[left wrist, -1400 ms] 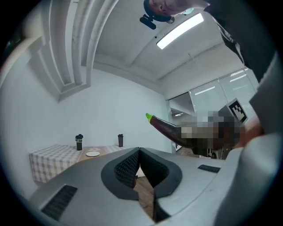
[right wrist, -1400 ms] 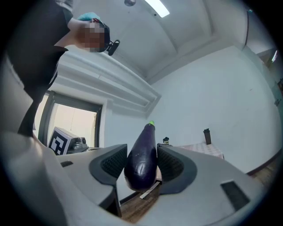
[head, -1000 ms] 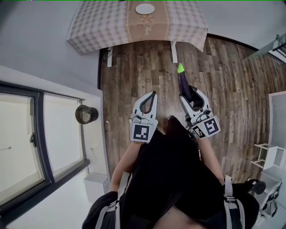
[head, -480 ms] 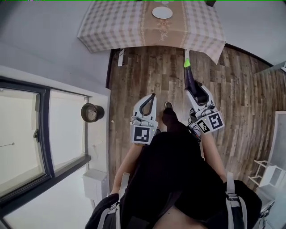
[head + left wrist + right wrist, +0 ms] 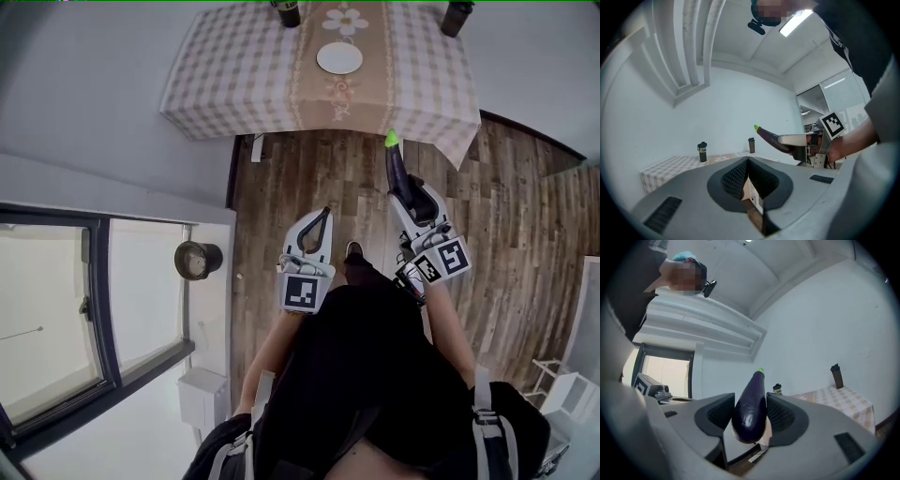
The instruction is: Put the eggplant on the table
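The eggplant (image 5: pixel 397 169) is not on the table (image 5: pixel 234 75): I have it in the right gripper (image 5: pixel 413 194), short of the table's near edge and over the wooden floor (image 5: pixel 309 178). Its green tip points at the table, and in the head view it lines up with the hem of the checked cloth (image 5: pixel 431 84) close to the table's near right corner. In the right gripper view the jaws press on both sides of the dark purple eggplant (image 5: pixel 751 401), which stands up between the ribbed pads (image 5: pixel 719 412) with its thick end towards the camera. The left gripper (image 5: pixel 322 214) hangs further back from the table, to the left of the right one, and holds nothing. Its own view shows the jaw tips meeting (image 5: pixel 747 161). On the table a white plate (image 5: pixel 339 58) sits on the tan runner (image 5: pixel 333 94), with a dark bottle (image 5: pixel 287 11) at the far edge left of the runner and a second bottle (image 5: pixel 457 17) at the far edge to its right
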A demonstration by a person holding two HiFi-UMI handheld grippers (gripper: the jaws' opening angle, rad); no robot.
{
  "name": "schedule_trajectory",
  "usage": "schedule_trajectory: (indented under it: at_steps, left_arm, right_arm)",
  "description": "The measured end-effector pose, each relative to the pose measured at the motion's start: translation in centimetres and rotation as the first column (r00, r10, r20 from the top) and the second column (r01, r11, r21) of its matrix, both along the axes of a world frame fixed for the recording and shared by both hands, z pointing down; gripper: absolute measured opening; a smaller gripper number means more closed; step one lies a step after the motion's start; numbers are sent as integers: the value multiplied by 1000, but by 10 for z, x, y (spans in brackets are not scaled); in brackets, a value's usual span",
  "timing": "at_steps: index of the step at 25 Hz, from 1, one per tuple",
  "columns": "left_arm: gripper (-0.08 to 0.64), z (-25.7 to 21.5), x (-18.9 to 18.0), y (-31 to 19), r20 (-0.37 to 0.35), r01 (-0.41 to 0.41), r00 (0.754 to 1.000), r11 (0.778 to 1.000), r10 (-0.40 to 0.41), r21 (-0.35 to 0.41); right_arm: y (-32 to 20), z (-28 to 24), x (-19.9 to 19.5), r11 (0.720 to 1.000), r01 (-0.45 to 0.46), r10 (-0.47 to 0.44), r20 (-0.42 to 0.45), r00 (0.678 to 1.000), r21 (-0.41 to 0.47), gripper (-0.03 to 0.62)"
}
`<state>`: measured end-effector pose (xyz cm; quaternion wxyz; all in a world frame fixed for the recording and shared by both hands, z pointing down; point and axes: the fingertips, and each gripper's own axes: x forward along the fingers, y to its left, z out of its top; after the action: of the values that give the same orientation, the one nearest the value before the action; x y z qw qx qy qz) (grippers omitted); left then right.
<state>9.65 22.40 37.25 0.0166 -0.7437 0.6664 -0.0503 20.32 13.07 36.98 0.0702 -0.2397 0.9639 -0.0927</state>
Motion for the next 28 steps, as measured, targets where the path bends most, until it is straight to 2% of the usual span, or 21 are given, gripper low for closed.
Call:
schedule_trajectory:
  at_steps: [4, 8, 12, 15, 19, 24, 28]
  left_arm:
    - [-8, 8, 4, -38, 25, -4, 1000, 999, 5, -33]
    - [-8, 8, 2, -67, -2, 15, 1000, 1000, -15, -24]
    - [-8, 8, -5, -95, 15, 1, 1000, 1000, 0, -20]
    - [-8, 15, -14, -118, -4, -9, 1000, 1000, 9, -25]
    - [-8, 26, -28, -157, -21, -45, 999, 998, 44, -50]
    - [-8, 11, -48, -215, 3, -110, 994, 994, 110, 3]
    - [-8, 10, -66, -253, -18, -157, 987, 988, 157, -10]
  right_arm:
    - [-40, 8, 4, 1000, 4, -4, -3, 1000, -13, 219]
    - [-71, 15, 7, 1000, -3, 3, -16, 1000, -21, 219]
    - [-98, 20, 8, 999, -21, 20, -23, 1000, -31, 219]
    - [-118, 28, 3, 999, -37, 36, -44, 998, -35, 219]
    - [-149, 29, -3, 996, -80, 78, -50, 996, -36, 219]
    - [-191, 25, -17, 990, -134, 132, -48, 990, -34, 219]
    - [-219, 21, -34, 984, -176, 173, -59, 983, -34, 219]
